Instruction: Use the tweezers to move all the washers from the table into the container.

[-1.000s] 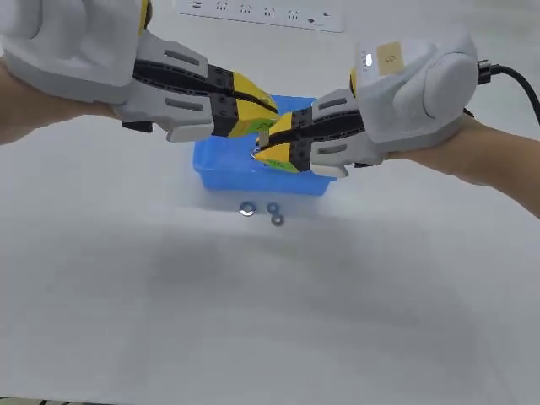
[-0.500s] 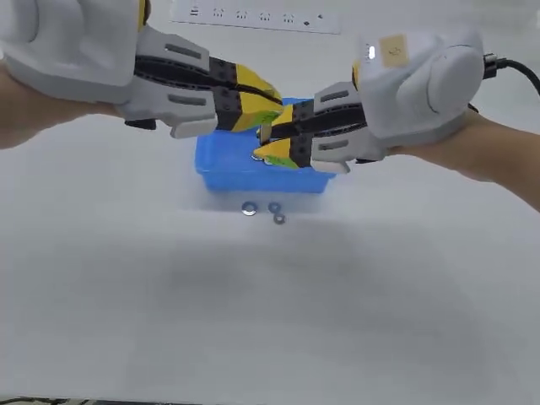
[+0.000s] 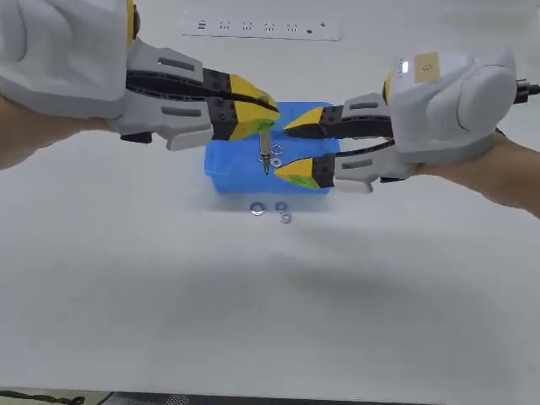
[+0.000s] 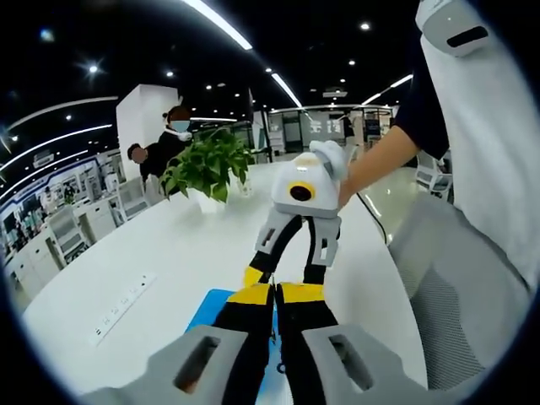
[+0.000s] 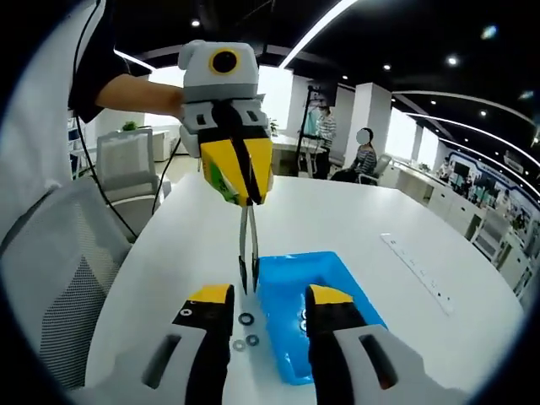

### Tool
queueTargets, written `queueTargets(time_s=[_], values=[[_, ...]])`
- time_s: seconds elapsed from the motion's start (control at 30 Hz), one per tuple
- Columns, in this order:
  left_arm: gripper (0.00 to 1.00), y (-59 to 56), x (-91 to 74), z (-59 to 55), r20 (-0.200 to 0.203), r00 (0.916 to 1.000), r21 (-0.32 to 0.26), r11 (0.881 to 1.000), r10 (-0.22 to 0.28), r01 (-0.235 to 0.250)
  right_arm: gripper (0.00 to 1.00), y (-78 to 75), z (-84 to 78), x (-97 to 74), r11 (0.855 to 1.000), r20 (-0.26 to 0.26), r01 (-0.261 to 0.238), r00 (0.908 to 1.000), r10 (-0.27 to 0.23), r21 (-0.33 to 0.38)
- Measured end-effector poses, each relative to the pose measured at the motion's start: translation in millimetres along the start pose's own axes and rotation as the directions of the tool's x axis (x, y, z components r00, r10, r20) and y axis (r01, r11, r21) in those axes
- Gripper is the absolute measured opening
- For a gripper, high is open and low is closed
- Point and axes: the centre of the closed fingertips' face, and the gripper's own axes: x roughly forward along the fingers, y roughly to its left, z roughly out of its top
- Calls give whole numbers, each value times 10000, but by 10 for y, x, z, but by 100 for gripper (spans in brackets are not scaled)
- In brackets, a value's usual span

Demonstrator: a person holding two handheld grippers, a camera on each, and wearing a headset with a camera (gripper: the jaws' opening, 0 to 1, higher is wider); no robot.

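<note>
Three washers [image 5: 245, 319] are showing in our right gripper view; we are clamping the tweezers [image 5: 247, 245] in the left gripper [image 5: 240, 196], the right gripper [image 3: 288, 150] gaping wide-jawed, empty.

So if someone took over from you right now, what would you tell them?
Left gripper: shut on the tweezers, tips pointing down over the blue container.
Right gripper: open, holding nothing.
Done: a few washers lie in the container.
Left: three loose washers on the table just in front of it, to be tweezed in.
</note>
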Motion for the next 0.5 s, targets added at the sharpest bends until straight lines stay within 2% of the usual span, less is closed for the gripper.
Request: queueTargets(time_s=[0.1,0.17,0.23,0.37,0.5], values=[[4,-29,-13,-16,-71,9997,-62,9997,235,-236,40,14,-12,-94,9994,99,272,9996,-274,220],[4,-52,-21,4,162,9991,-281,9988,401,-397,42,44,-39,-157,9989,79,371,9993,-373,288],[4,-98,-17,-15,124,9990,-252,9988,433,-429,42,93,-73,-210,9987,46,347,9994,-349,385],[4,-156,-9,-108,-266,9988,-167,9990,414,-419,47,181,-132,-296,9978,21,377,9993,-379,546],[4,-160,-15,-130,-279,9983,-180,9985,518,-523,52,279,-194,-379,9964,25,360,9993,-363,767]])
